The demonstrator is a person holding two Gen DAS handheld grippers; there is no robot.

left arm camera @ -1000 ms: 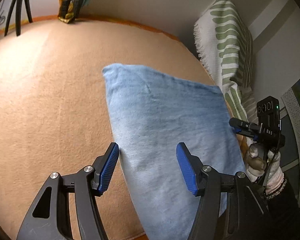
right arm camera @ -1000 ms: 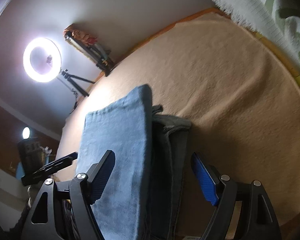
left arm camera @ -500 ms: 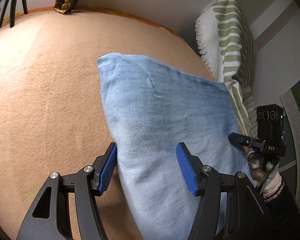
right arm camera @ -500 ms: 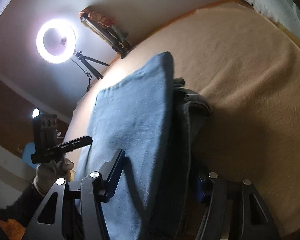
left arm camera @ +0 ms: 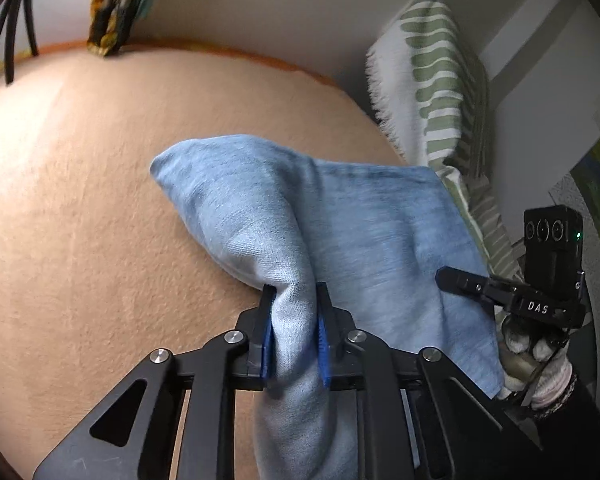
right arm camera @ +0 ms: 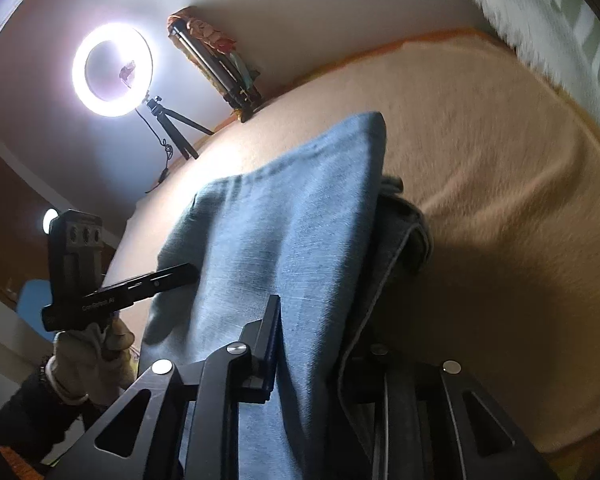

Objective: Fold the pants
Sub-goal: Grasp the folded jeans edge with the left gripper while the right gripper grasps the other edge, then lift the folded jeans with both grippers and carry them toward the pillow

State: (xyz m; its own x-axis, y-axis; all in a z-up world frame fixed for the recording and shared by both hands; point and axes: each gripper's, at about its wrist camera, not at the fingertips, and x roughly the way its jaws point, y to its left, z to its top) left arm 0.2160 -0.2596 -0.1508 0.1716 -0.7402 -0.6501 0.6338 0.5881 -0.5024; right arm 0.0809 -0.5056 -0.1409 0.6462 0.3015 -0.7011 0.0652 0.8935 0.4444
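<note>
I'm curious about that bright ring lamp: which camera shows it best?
The right wrist view. The ring lamp glows whole on its small tripod by the far wall. The left wrist view shows no lamp, only dark tripod legs at its top left corner.

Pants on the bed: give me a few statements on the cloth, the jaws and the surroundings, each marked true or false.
1. The left gripper has its jaws shut on a bunched ridge of the pants. True.
2. The right gripper has open jaws clear of the cloth. False: they grip the folded edge.
3. The ring light is switched off. False: it glows.
4. A green-patterned pillow stands beyond the pants. True.
</note>
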